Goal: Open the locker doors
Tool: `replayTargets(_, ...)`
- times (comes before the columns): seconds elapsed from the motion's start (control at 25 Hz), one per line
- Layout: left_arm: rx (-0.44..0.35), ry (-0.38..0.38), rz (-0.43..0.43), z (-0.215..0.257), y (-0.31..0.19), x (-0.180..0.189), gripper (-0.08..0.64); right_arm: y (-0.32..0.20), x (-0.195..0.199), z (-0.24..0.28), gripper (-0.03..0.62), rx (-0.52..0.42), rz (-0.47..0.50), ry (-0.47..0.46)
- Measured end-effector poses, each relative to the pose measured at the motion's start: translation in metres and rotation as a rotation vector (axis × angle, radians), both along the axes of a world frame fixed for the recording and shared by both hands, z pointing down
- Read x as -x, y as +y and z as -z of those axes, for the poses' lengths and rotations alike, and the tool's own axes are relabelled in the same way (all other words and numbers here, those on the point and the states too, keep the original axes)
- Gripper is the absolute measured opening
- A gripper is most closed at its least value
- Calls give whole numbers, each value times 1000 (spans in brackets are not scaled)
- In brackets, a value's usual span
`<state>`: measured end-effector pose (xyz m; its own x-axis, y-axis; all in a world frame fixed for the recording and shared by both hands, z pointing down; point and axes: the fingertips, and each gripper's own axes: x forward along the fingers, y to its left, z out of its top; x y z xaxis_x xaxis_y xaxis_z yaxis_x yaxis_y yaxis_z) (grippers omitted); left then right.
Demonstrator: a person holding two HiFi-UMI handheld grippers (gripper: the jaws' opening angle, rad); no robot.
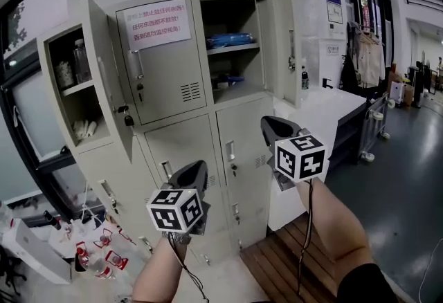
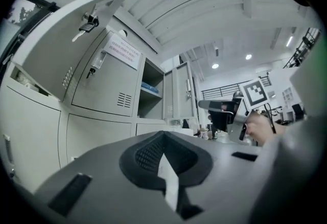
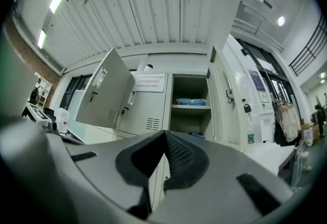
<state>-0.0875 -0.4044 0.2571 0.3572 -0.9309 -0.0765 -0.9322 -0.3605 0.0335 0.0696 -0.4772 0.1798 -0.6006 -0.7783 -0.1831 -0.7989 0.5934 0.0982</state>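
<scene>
A grey locker bank (image 1: 201,135) fills the head view. Its top-left door (image 1: 107,80) stands swung open, as does the top-right door (image 1: 284,39), which bares a shelf with a blue packet (image 1: 232,40). The top middle door (image 1: 163,66) with a pink-and-white sign is closed, and so are the lower doors (image 1: 183,149). My left gripper (image 1: 197,167) is shut and empty, hanging in front of the lower doors without touching them. My right gripper (image 1: 271,123) is shut and empty, just off the lower right door (image 1: 242,135). The right gripper view shows the signed door (image 3: 145,105) straight ahead.
A white counter (image 1: 332,104) with a bottle (image 1: 304,78) adjoins the lockers on the right. A wooden slatted platform (image 1: 277,260) lies below my right arm. Boxes and red-and-white packets (image 1: 97,246) litter the floor at the lower left. Clothes (image 1: 370,56) hang at the far right.
</scene>
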Motion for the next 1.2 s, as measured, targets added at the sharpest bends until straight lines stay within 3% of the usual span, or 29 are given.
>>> replayTargets(0.6,33,5,137,-23,102,-67,-2,81,-55,-32,0,43,137,-2)
replayTargets(1.2,16,-10,153,-15,117,-83,-2,92,-66,-33,0,50,166,-9)
